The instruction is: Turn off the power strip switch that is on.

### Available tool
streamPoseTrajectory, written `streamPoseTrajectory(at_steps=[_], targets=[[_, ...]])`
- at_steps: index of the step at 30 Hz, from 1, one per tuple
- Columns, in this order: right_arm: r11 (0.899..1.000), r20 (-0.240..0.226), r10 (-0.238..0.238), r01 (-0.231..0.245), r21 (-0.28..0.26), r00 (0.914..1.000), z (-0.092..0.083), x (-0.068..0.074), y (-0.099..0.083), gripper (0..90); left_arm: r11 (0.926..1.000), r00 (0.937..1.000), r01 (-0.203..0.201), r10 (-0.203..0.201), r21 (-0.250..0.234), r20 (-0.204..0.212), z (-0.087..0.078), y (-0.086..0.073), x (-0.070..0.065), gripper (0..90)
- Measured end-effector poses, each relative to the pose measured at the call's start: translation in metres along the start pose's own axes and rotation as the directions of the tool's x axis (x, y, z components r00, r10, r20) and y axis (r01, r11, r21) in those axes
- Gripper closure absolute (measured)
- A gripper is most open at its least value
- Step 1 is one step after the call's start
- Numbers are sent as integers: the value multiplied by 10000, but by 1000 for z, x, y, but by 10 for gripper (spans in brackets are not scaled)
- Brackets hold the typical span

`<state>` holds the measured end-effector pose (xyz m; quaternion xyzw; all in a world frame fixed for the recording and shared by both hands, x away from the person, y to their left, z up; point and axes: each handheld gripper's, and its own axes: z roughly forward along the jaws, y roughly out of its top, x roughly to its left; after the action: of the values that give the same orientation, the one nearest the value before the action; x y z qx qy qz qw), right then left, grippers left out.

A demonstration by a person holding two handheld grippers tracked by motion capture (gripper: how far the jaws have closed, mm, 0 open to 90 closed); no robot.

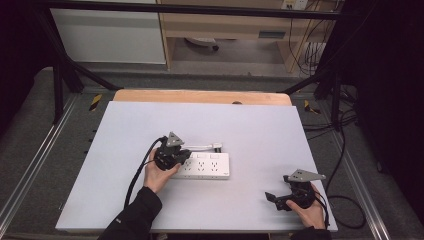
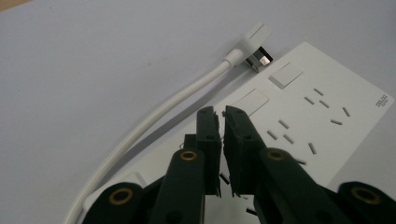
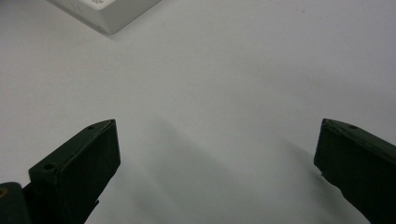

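The left claw [image 2: 220, 114] was clenched, nothing between its jaws, its tips over the near end of the power strip [image 1: 205, 165] at the centre of the high view. Pressing a switch there would call for a straight, gentle push. The plug [image 2: 250, 44] and cord [image 2: 154, 112] lay alongside, upper left. The right claw [image 1: 281, 200] waited released at lower right, well apart.

Even overhead light is falling on the pale counter [image 1: 150, 200] while the surroundings are sinking into darkness. Soft shadows are trailing from the jaws in the right gripper view. All three pictures are looking slightly grainy and soft, without glare.
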<state>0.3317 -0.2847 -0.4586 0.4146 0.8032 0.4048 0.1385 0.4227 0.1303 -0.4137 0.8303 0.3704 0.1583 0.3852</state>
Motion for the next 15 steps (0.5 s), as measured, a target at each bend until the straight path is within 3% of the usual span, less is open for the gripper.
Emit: streamPoseTrajectory(at_steps=[15], targets=[[10000, -1, -35, 35, -8, 10000, 0, 0, 0, 10, 9999, 9999, 129, -129, 44, -5, 11, 1, 0, 894]])
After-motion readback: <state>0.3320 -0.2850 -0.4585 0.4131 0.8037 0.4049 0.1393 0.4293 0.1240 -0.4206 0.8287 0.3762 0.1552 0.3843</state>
